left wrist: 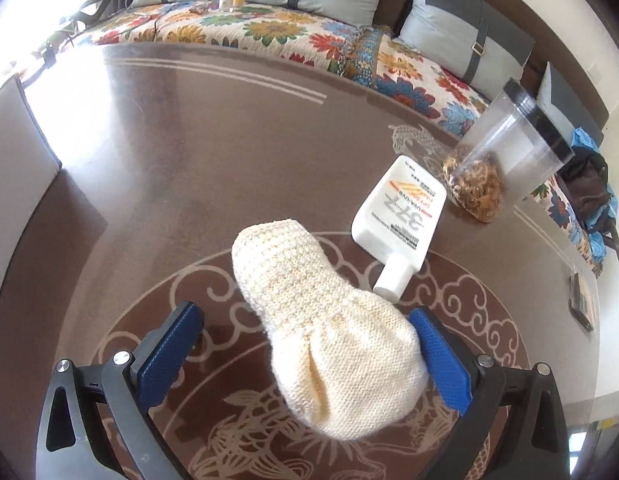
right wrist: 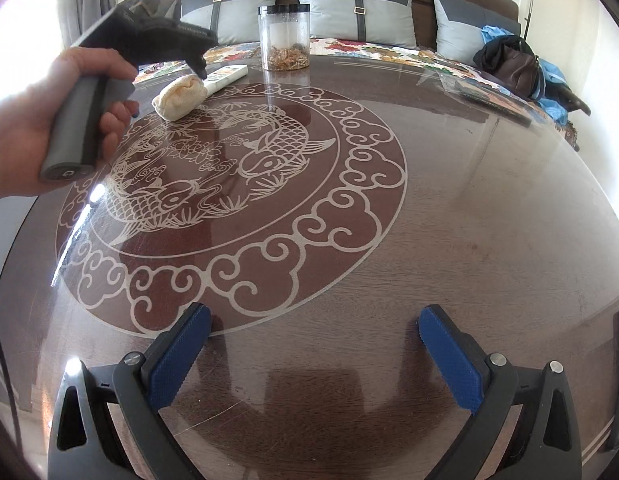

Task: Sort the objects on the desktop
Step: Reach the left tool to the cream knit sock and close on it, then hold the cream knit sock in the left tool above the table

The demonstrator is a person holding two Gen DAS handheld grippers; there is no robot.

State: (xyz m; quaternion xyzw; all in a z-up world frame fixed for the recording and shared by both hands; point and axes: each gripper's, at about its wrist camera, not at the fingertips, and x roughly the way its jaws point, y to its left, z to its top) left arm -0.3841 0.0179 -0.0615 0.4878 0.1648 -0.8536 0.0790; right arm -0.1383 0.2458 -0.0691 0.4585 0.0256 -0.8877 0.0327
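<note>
Left gripper (left wrist: 305, 352) jaws apart around cream knit pouch (left wrist: 329, 336).
Sunscreen bottle (left wrist: 397, 216) lay just beside pouch; right gripper (right wrist: 313, 356) apart, empty.

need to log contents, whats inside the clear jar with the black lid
The clear jar holds a low layer of golden-brown dried bits at the bottom; above that it looks empty. What the bits are cannot be told.

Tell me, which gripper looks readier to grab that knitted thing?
Left. Its open fingers already flank the knit pouch, one finger touching its side. The right gripper hangs open over bare table, far from the pouch.
</note>
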